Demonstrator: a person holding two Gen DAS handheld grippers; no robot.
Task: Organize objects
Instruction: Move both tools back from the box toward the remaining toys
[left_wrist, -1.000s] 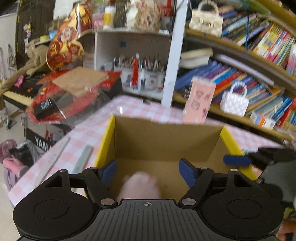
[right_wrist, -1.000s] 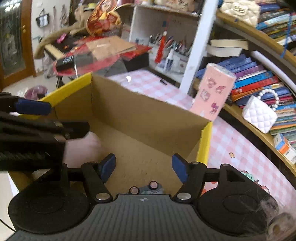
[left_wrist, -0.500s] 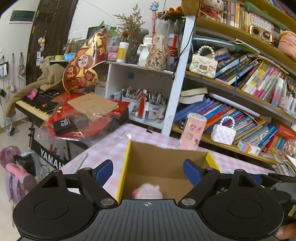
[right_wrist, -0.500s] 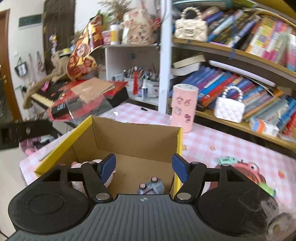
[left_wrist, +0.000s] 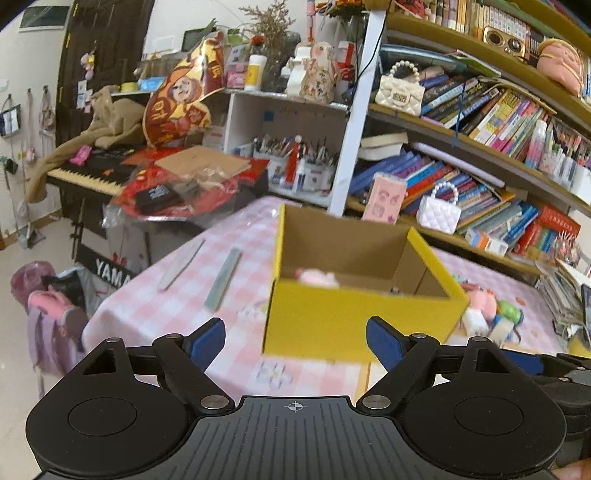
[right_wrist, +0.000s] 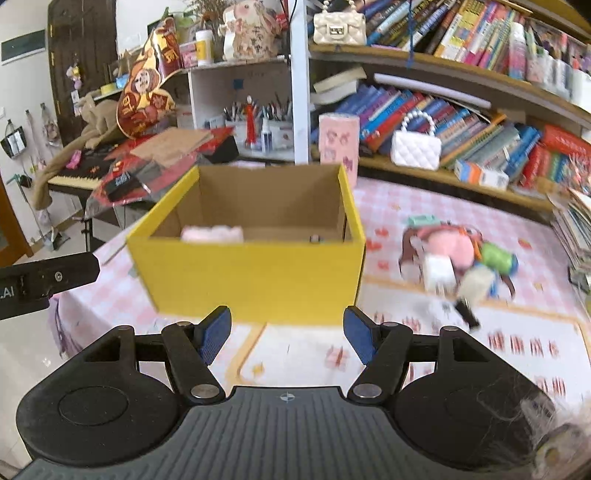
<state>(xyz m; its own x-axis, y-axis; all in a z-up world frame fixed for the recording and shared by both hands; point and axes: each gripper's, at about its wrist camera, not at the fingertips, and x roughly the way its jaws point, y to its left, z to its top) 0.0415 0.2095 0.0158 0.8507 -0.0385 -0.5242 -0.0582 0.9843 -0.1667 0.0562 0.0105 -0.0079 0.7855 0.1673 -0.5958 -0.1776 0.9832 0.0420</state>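
Observation:
A yellow cardboard box stands open on the pink checked table. A pink soft toy lies inside it, and a small grey item shows near its right wall. A pile of small toys lies on the table right of the box. My left gripper is open and empty, in front of the box. My right gripper is open and empty, also in front of the box.
Two flat rulers lie on the table left of the box. A pink canister stands behind it. Bookshelves run along the back and right. A keyboard piled with red bags stands at the left.
Both grippers have drawn back and up, out from over the box to in front of it. The pink toy stays in the box.

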